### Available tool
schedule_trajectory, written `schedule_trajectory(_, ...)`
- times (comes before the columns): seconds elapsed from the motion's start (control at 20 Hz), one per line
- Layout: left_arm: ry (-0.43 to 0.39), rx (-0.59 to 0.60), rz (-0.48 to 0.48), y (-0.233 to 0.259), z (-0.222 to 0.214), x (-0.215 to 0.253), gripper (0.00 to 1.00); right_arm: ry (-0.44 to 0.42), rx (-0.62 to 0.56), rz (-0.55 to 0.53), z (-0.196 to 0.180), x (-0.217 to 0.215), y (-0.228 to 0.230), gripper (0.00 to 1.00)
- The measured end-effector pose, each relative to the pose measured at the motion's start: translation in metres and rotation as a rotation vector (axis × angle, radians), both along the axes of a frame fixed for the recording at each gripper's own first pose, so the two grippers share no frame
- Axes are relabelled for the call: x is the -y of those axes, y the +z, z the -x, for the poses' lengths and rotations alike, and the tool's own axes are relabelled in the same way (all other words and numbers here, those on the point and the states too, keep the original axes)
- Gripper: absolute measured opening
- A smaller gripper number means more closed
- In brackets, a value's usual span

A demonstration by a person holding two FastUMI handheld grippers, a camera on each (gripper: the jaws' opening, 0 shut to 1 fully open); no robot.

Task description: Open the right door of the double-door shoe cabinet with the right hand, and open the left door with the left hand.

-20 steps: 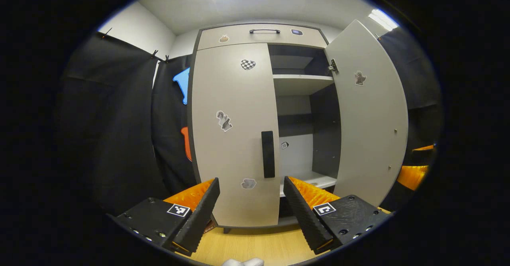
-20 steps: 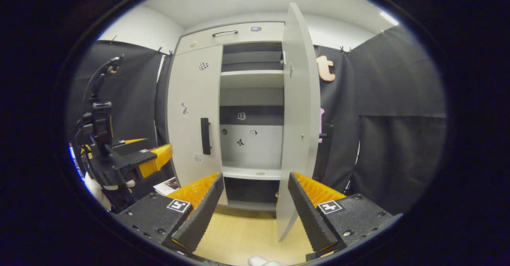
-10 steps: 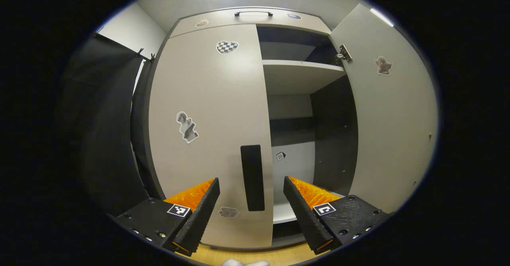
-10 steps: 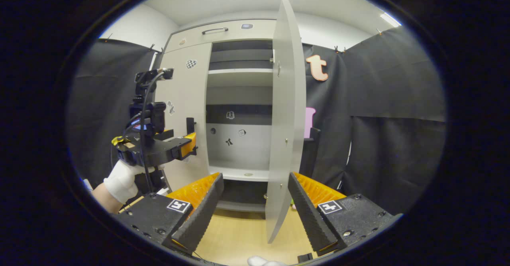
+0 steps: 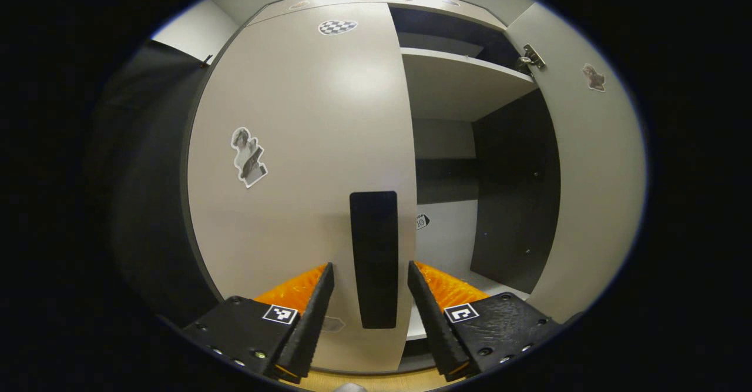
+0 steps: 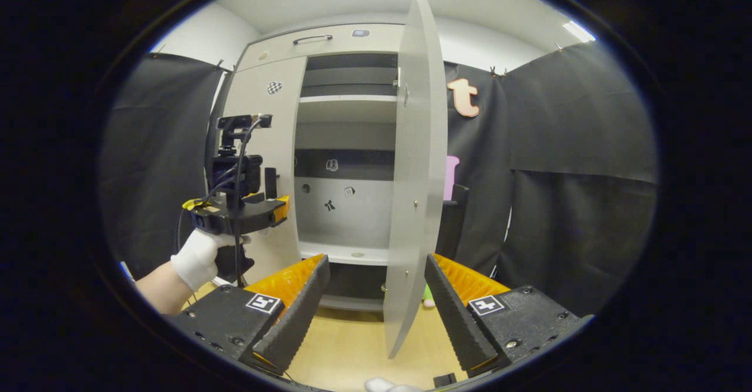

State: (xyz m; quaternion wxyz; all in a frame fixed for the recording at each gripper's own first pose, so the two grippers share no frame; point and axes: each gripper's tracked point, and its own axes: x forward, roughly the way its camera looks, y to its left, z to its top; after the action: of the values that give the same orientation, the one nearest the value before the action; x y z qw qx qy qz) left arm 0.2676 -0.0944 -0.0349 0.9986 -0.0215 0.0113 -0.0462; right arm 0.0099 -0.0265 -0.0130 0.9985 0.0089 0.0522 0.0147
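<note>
Shoe cabinet [image 6: 329,45] stands vs. booth's back wall, black cloth both sides. Left door [image 5: 299,163] shut; its dark vertical handle [image 5: 373,260] sits near the door's inner edge. Right door [image 6: 411,174] swung wide open, edge-on in right gripper view, handle side twd the cloth.

Left gripper [image 5: 370,289]: jaws parted, one finger each side of the handle, gaps visible both sides, so not touching, holding nothing. In right gripper view it's up at the left door, held by a white-gloved hand [image 6: 197,257].

Right gripper [image 6: 376,289]: jaws wide apart, empty, well back from cabinet; open door's lower edge lies between its fingers but farther off.

Around: pale shelves [image 5: 458,80] inside, dark side panel, small stickers [image 5: 248,157] on doors & back panel. Top drawer w/ bar handle [image 6: 311,39] above doors. Wood floor [image 6: 346,351] below. Hinge [image 5: 531,57] at top of right door.
</note>
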Motion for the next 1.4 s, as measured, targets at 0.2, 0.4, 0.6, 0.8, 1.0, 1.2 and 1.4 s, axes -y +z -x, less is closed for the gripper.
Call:
schedule_trajectory(0.2,-0.014,-0.021,-0.013,-0.004,-0.002,0.0,0.54,0.023,-0.008,0.001,-0.005,-0.007,-0.002,1.0)
schedule_trajectory(0.4,-0.028,-0.019,-0.017,-0.004,-0.001,0.004,0.25,0.049,0.002,0.008,-0.003,-0.016,0.001,1.0)
schedule_trajectory(0.6,-0.03,-0.028,0.004,-0.003,0.006,0.003,0.0,0.054,0.013,0.005,0.003,-0.014,0.005,1.0)
schedule_trajectory(0.8,-0.052,-0.029,0.019,-0.003,0.015,0.003,0.05,0.057,0.018,0.003,0.008,-0.014,0.007,1.0)
schedule_trajectory(1.0,-0.064,-0.026,0.02,-0.003,0.04,-0.006,0.04,0.084,0.013,0.001,0.019,-0.023,0.002,1.0)
schedule_trajectory(1.2,-0.069,-0.026,0.012,-0.006,0.067,-0.019,0.04,0.112,0.017,-0.01,0.027,-0.034,0.001,1.0)
schedule_trajectory(1.4,-0.063,-0.026,0.013,-0.006,0.094,-0.036,0.04,0.139,0.021,-0.016,0.035,-0.046,0.0,1.0)
